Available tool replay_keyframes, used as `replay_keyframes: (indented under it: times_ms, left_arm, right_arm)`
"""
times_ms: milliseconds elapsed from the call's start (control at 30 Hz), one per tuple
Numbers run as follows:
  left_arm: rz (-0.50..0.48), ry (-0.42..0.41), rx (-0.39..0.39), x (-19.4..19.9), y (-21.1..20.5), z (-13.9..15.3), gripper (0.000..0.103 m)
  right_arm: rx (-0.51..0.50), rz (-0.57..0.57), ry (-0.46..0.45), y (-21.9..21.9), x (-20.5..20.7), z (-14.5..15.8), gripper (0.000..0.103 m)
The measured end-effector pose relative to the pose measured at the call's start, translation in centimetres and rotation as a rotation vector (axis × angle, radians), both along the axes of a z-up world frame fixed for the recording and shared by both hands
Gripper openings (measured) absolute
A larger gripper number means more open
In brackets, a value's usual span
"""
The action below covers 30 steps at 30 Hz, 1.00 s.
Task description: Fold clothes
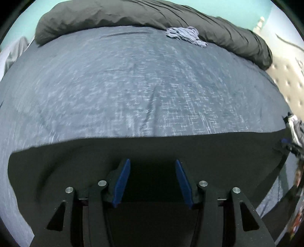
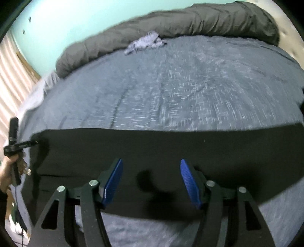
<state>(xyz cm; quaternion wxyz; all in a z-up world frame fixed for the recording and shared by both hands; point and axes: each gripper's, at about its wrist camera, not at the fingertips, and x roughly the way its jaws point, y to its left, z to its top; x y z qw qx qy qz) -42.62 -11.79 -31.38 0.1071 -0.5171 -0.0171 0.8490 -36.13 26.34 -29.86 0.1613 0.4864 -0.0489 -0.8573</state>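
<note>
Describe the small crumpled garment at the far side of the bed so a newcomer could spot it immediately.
Find the dark grey rolled duvet along the bed's far edge. Against its near side lies the crumpled garment, pale blue-grey and patterned, unlike the flat black garment nearest the camera.

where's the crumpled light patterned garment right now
The crumpled light garment lies at the far edge of the grey bedspread, against the rolled dark duvet, right of centre in the left wrist view.
</note>
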Motion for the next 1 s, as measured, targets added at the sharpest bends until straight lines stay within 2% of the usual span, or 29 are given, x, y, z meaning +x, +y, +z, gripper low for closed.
replay_keyframes:
  times_ms: [167, 267, 333, 367, 400, 433, 467, 500, 600, 800, 900, 1000]
  left_arm:
    - [-0.04, -0.023, -0.053, -1.7, 1.4, -1.5, 0.054]
    - [-0.056, -0.018, -0.068, -2.1, 1.8, -2.2, 0.054]
    - [-0.066, -0.005, -0.08, -2.2, 2.1, -2.4, 0.053]
    - [-0.07, 0.002, -0.082, -2.1, 2.2, -2.5, 0.044]
    - [-0.075, 0.007, -0.078, -2.1, 2.3, -2.6, 0.035]
    - [-0.076, 0.012, -0.078, -2.1, 2.4, -2.7, 0.021]
    - [-0.076, 0.017, -0.08, -2.0, 2.5, -2.7, 0.012]
    - [-0.078, 0.019, -0.076, -2.0, 2.4, -2.6, 0.002]
    - [-0.072, 0.032, -0.061, -2.0, 2.2, -2.1, 0.002]
    - [-0.035, 0.087, -0.017, -1.7, 1.1, 0.1, 0.001]
    - [0.023, 0.109, -0.014, -2.2, 0.2, 1.0, 0.0]
    - [0.054, 0.091, 0.002, -2.6, -0.7, 0.7, 0.0]
  right_arm:
    - [0.108, 0.059, -0.031, -1.3, -3.1, -2.0, 0.063]
    - [0.135, 0.073, -0.074, -1.9, -4.0, -3.7, 0.05]
    - [0.157, 0.076, -0.066, -2.2, -4.1, -4.1, 0.044]
    - [0.169, 0.077, -0.058, -2.3, -4.1, -4.2, 0.035]
    - [0.181, 0.077, -0.051, -2.5, -4.1, -4.4, 0.016]
    - [0.192, 0.078, -0.043, -2.6, -4.0, -4.5, 0.005]
    - [0.209, 0.079, -0.036, -2.8, -4.0, -4.6, 0.003]
    - [0.221, 0.081, -0.026, -2.9, -3.8, -4.6, 0.003]
    - [0.239, 0.084, 0.013, -2.9, -3.3, -4.2, 0.002]
    - [0.214, 0.058, 0.1, -2.4, -3.7, -1.8, 0.001]
    - [0.208, 0.047, 0.132, -2.4, -4.5, -0.8, 0.001]
    - [0.208, 0.035, 0.135, -2.4, -5.6, -0.6, 0.001]
